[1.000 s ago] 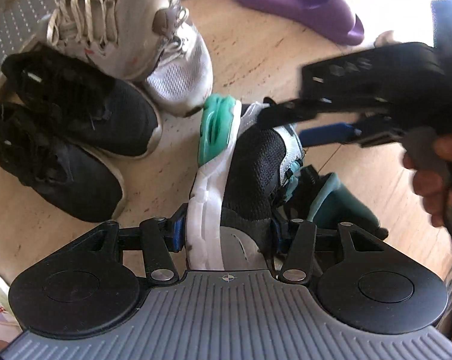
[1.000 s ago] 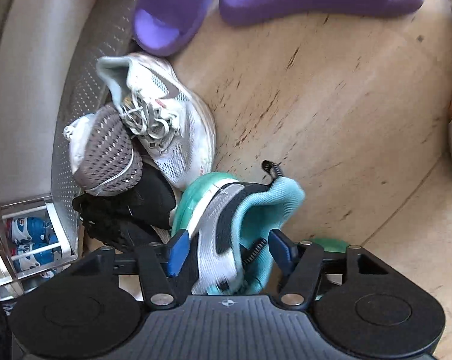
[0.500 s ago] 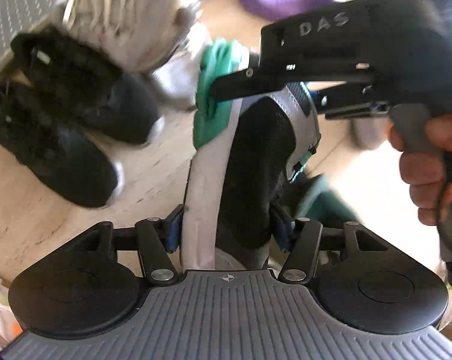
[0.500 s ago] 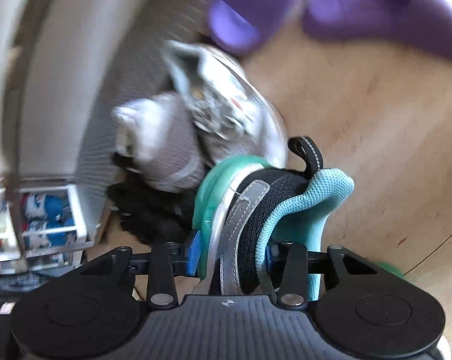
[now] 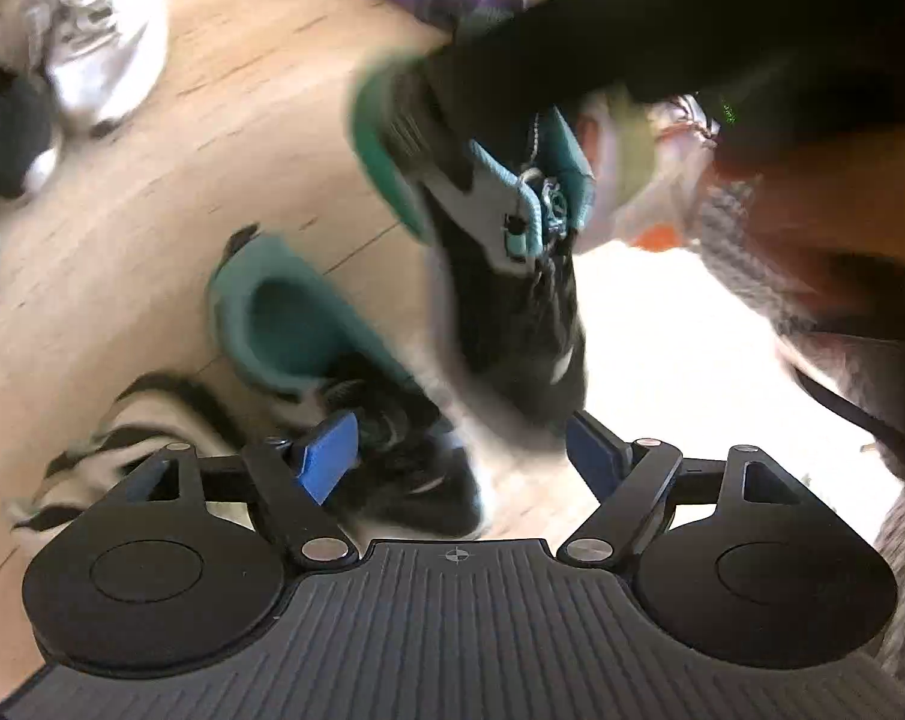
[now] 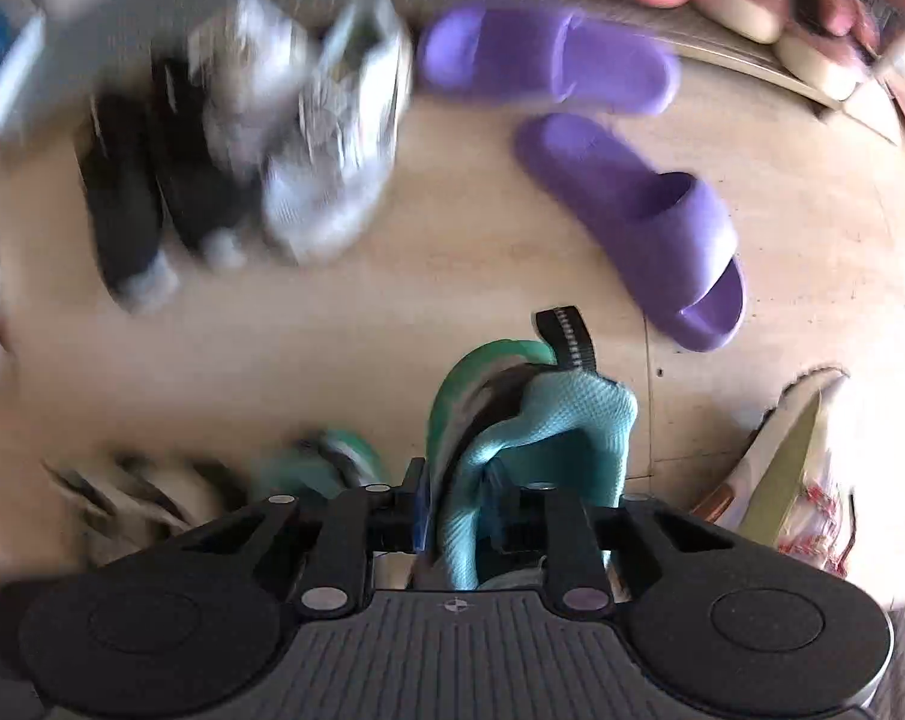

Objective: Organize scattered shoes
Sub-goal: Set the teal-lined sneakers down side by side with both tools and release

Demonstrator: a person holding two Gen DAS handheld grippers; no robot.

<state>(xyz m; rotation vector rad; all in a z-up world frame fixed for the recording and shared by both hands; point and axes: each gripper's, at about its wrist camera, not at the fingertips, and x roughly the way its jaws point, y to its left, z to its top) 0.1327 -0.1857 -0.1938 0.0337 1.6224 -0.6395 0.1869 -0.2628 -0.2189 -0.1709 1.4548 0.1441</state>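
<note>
The right tool (image 6: pixel 458 525) is closing on the collar of the teal-and-black sneaker (image 6: pixel 530 420), its blue pads pinching the light teal mesh lining at the bottom centre of the right wrist view, so that the shoe is hanging from it with the heel and its black pull loop pointing up the frame. In the left wrist view the same sneaker (image 5: pixel 506 276) is showing blurred at centre, its long axis running from the green heel at upper centre down to the dark toe just above the left tool (image 5: pixel 461 450), and whether the toe is brushing the right-hand pad is unclear in the blur. That left tool is opening, its blue pads standing well apart and pressing on nothing; through the gap between them the matching second sneaker (image 5: pixel 308 348) is lying on the wooden floor (image 5: pixel 152 228), its teal opening facing upward, at lower left of centre. So the left tool is the nearer one to the mate still on the floor, which appears to be the next thing to pair up. The sorted row, black sneakers (image 6: pixel 146 180) beside white sneakers (image 6: pixel 320 138), is sitting at the upper left of the right wrist view, well apart from the carried shoe, with the purple slides (image 6: pixel 632 180) scattered to the upper right.
</note>
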